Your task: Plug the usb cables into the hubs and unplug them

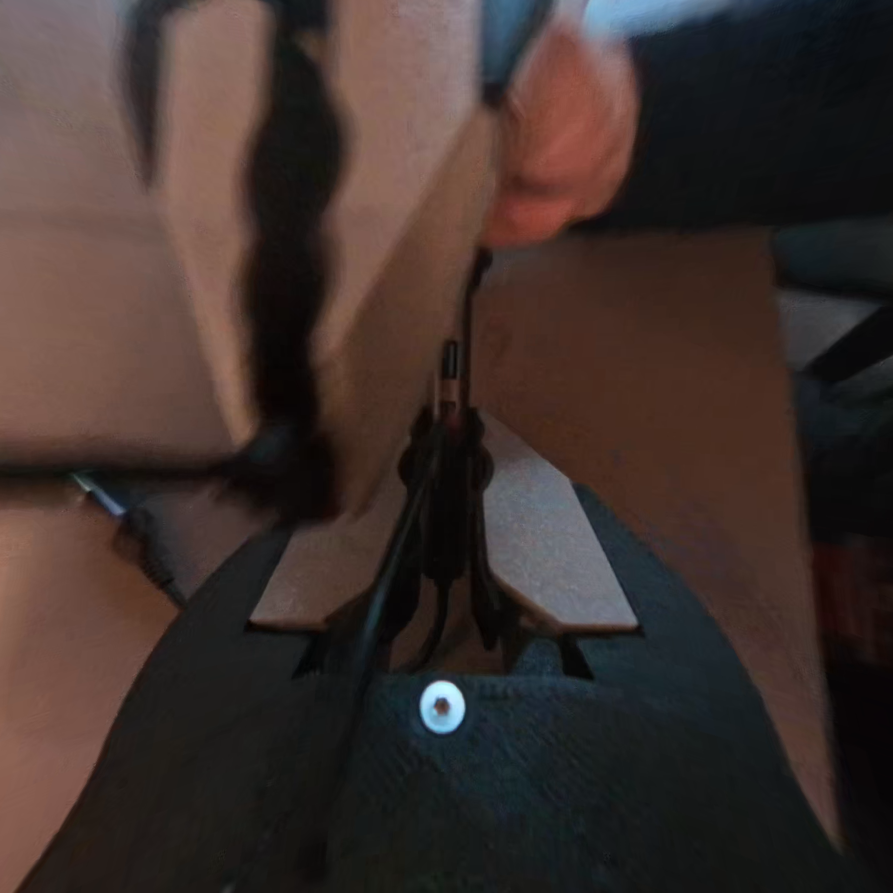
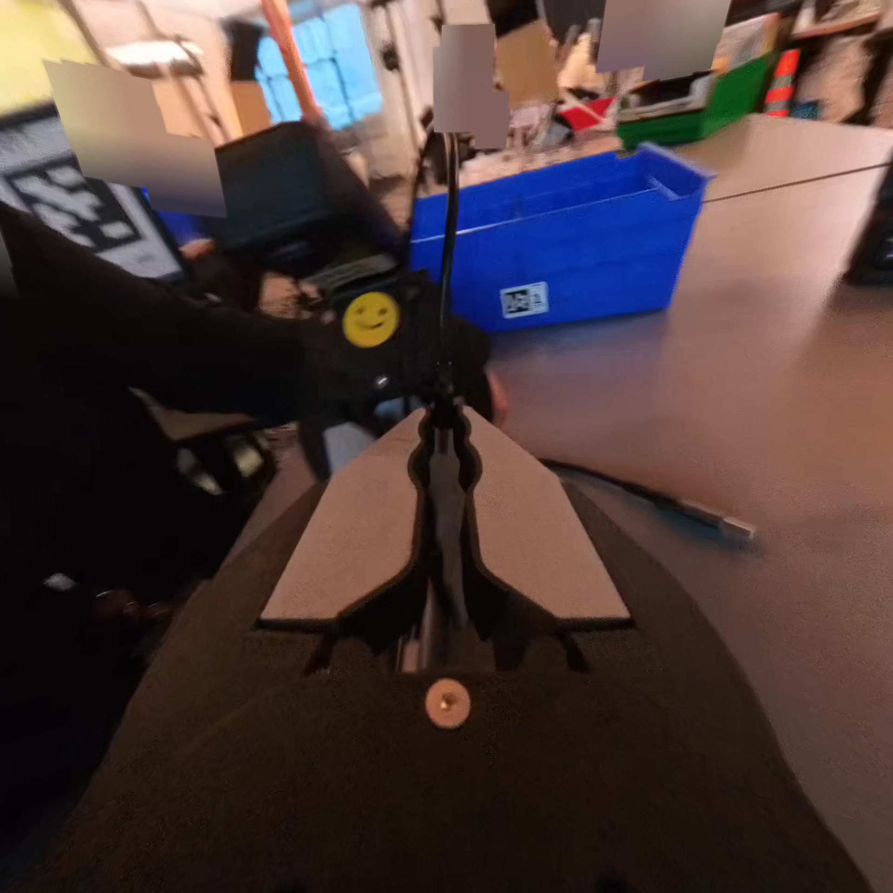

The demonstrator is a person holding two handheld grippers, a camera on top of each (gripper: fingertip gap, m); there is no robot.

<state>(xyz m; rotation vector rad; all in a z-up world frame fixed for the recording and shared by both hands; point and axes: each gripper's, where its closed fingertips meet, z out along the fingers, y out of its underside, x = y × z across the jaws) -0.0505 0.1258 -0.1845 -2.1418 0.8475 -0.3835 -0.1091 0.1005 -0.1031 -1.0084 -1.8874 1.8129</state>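
Clearly both tools are pinched down for fine work. The left gripper point(image 1: 447, 415) has its tan, scallop-edged fingers nearly together on a slim black USB plug point(image 1: 449, 381) whose metal tip pokes forward, likely to steady it for mating. The right gripper point(image 2: 442, 415) clamps a thin, glossy black cable point(image 2: 450, 217) that rises taut above it. Another metal-tipped cable point(image 2: 696, 512) lies loose on the smooth brown table point(image 2: 725, 386), near a blue plastic bin point(image 2: 580, 241). No hub can be made out through the blur.
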